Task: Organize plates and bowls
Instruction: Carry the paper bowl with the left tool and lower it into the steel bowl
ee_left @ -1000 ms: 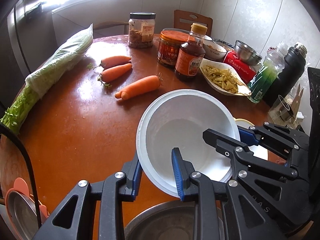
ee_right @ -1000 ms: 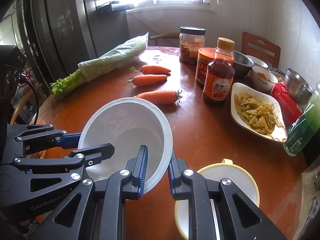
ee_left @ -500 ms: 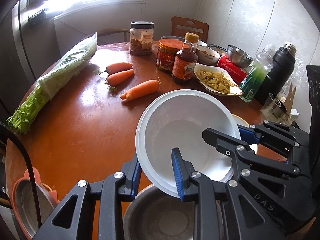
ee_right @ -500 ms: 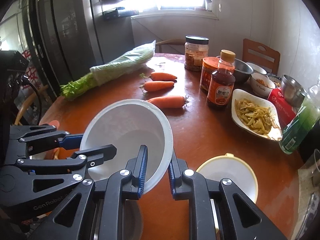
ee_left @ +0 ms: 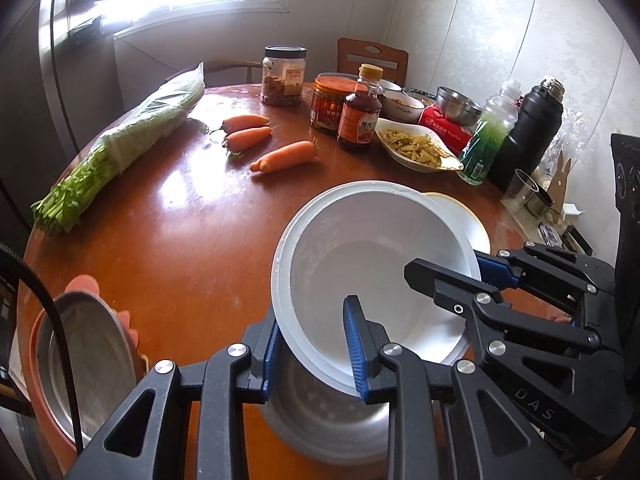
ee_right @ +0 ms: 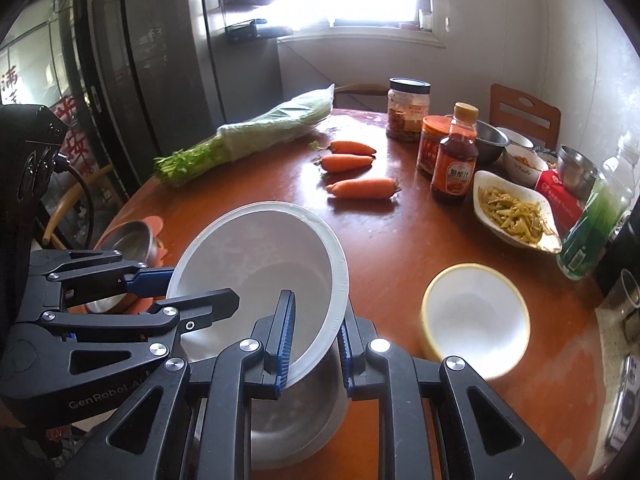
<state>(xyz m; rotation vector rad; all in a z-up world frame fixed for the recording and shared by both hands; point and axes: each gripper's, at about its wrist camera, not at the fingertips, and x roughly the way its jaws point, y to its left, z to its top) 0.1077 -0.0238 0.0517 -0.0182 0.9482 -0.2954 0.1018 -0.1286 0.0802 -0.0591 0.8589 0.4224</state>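
White bowl (ee_left: 372, 264): tilted, lower centre of both views, held off the counter (ee_left: 168, 248) above a steel bowl (ee_left: 320, 424).
Left gripper (ee_left: 314, 354): pads clamped on the bowl's near rim.
Right gripper (ee_right: 314, 338): nearly closed, pinching the opposite rim.
Yellow-rimmed bowl (ee_right: 476, 312): on the counter, lower right.
Carrots (ee_right: 360, 188): upper centre.

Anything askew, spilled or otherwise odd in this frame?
Nothing spilled or broken. The white bowl hangs tilted, clamped at opposite rims by the left tongs and right tongs above a steel bowl. Loose carrots lie bare on the table.
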